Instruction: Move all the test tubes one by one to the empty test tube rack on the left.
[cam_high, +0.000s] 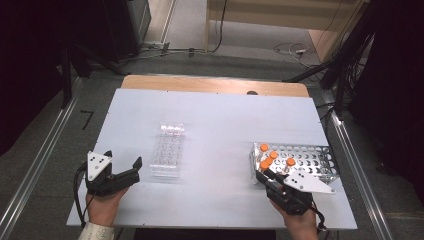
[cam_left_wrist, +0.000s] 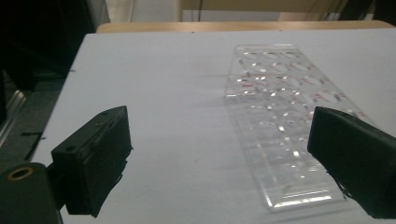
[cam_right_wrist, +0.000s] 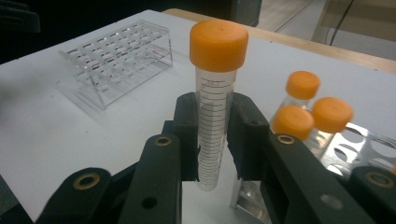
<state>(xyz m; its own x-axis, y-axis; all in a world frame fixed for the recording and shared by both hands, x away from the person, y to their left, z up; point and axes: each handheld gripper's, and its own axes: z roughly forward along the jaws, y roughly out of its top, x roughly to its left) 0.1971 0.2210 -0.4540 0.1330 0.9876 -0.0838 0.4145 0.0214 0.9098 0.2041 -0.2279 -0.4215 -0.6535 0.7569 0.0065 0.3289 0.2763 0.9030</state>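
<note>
Here an orange-capped tube (cam_right_wrist: 215, 107) stands upright between the jaws of the right tongs (cam_right_wrist: 214, 140), which pinch its clear graduated body just below the cap, at the near left corner of the metal rack (cam_high: 320, 155). Three more orange-capped tubes (cam_right_wrist: 312, 108) stand in that rack just beside it. The rack sits toward the right of the white desk (cam_high: 215, 115). Well apart to the left lies a clear plastic rack (cam_high: 167, 150), and the left tongs (cam_high: 125, 170) hover near its near end, jaws spread wide with nothing between them.
</note>
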